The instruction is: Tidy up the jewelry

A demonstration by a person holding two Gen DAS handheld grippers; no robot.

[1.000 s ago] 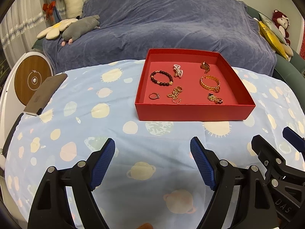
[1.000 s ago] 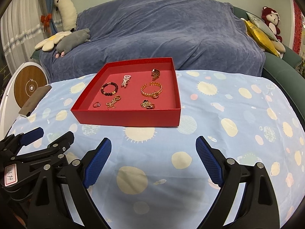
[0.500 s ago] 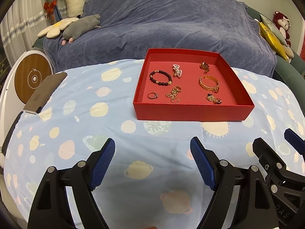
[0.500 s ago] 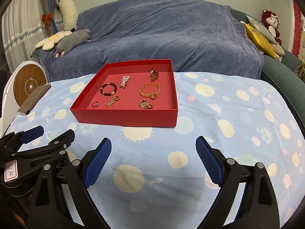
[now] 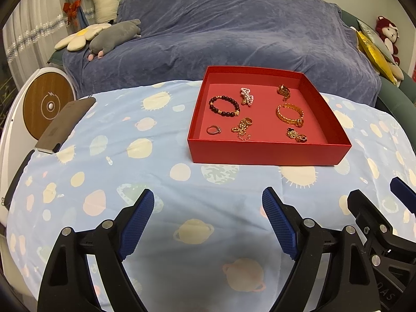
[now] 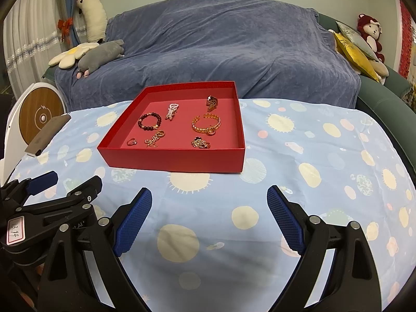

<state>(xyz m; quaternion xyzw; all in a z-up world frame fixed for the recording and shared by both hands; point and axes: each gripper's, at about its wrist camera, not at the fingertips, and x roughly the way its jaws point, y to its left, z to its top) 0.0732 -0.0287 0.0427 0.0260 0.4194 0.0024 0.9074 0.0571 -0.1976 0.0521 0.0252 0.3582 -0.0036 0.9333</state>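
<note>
Red tray [image 5: 267, 153] of jewelry beyond both tools, left tool [image 5: 208, 213] and right tool [image 6: 209, 210] wide, empty

A blue-draped sofa [image 6: 221, 41] holds plush toys [image 6: 101, 54] behind the planet-print tablecloth [image 6: 299, 171]

I see a red tray [image 5: 267, 153] on a pale blue cloth [image 5: 117, 156] printed with cream suns and planets, and a slate-blue sofa cover [image 6: 221, 46].

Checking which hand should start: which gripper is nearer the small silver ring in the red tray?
Left, by a small margin. The left gripper hovers open, short of the tray's front wall, almost in line with the silver ring. The right gripper, also open, sits further toward the tray's right side.
</note>
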